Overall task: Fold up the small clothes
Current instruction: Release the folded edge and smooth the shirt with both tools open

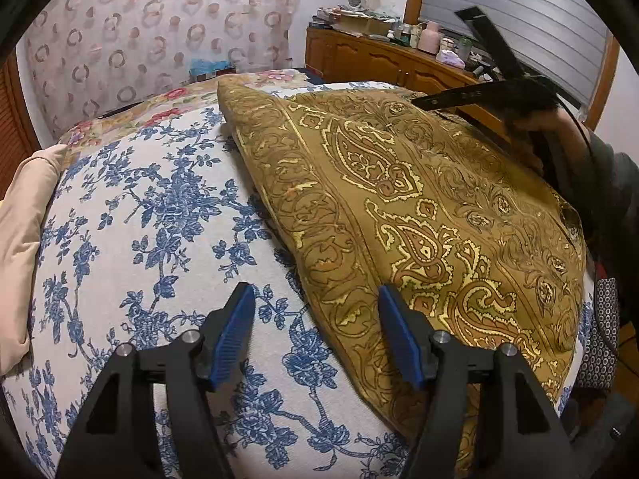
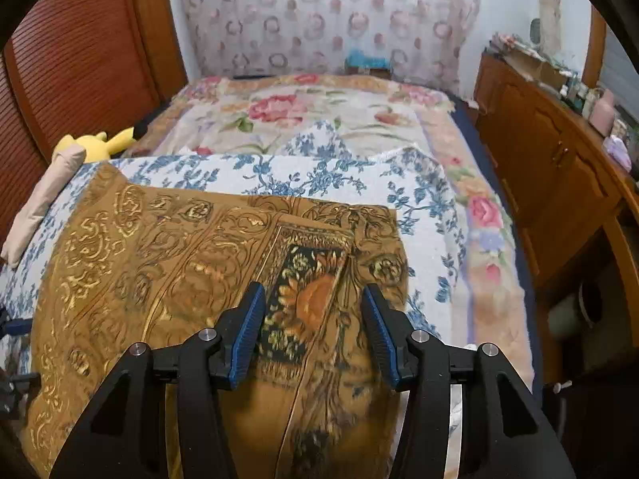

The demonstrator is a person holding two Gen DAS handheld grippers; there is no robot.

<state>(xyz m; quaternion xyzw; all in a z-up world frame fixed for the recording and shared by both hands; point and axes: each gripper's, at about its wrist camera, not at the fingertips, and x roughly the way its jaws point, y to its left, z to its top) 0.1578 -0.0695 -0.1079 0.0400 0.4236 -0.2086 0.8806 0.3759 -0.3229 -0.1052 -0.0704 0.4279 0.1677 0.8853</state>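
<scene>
Both grippers hang wide and empty over a gold paisley cloth (image 1: 419, 207) spread on the bed (image 1: 167, 207): left gripper (image 1: 317, 335) at its edge, right gripper (image 2: 313, 331) above it. Judged between folds; next, pinch the 5 o'clock hem.

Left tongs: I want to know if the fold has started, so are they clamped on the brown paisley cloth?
No, the left tongs stand open over the cloth's edge, with the brown paisley cloth lying flat, ungripped.

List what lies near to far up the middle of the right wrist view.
Right tool → golden paisley cloth → blue-flowered cover → rose-patterned blanket → ring-patterned curtain.
</scene>
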